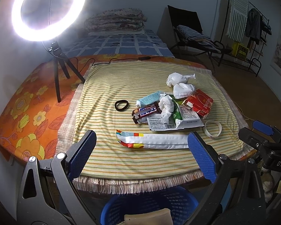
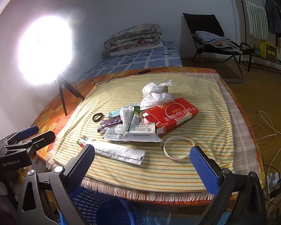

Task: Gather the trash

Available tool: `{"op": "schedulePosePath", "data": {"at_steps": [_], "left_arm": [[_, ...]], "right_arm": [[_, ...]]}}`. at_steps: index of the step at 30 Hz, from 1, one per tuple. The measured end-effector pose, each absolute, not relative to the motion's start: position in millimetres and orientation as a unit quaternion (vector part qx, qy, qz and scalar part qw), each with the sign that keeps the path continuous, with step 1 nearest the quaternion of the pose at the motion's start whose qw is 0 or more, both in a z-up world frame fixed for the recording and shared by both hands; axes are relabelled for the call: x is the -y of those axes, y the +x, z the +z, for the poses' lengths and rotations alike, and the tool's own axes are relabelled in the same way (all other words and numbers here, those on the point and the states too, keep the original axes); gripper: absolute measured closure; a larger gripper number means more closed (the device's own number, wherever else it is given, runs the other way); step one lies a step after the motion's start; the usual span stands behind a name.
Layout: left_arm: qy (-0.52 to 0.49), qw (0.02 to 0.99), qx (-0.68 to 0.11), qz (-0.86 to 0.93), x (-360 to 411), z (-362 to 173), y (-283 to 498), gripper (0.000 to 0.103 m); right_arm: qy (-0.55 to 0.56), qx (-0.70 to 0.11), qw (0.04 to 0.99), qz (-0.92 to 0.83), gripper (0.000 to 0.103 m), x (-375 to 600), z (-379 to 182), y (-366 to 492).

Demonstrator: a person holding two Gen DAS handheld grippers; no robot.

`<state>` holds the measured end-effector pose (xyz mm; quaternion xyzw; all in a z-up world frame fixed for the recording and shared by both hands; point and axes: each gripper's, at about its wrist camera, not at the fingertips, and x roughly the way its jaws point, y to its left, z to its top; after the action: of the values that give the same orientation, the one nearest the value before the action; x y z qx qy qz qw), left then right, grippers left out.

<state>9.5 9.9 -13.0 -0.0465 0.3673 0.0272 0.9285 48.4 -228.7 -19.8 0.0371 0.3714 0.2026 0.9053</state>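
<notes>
**Trash piled on tabletop; both tongs spread and empty**

Left tongs [image 1: 142,150]: fingers spread wide, nothing between them, held above the near edge of the tabletop [image 1: 159,168]. Right tongs [image 2: 142,161]: likewise spread, holding nothing, at the same near edge.

Striped cloth [image 1: 106,86] covers the tabletop. Trash lies in a loose heap right of centre: red box [image 1: 200,102], open at one end; white carton [image 1: 179,121], flattened, beneath crumpled tissue [image 1: 165,108]; chocolate wrapper [image 1: 147,112]; tube [image 1: 149,98]; two white bags [image 1: 179,83] at the far side, touching each other. A long white wrapper [image 1: 155,142] lies apart, nearest the left tongs. Black hair tie [image 1: 121,105] sits left of the heap, clear of it. White wristband [image 2: 178,150] lies near the right tongs, just in front of the heap.

Blue basket [image 1: 149,204] stands below the near edge. Ring light [image 1: 48,9] on tripod, lit, stands far left.
</notes>
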Motion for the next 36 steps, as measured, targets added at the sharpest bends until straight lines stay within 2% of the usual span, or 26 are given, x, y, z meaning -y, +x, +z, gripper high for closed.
{"op": "schedulePosePath", "data": {"at_steps": [36], "left_arm": [[-0.046, 0.926, -0.375, 0.027, -7.2, -20.1, 12.1, 0.003]], "right_arm": [[0.045, -0.376, 0.904, 0.198, 0.0, 232.6, -19.4, 50.8]]}}
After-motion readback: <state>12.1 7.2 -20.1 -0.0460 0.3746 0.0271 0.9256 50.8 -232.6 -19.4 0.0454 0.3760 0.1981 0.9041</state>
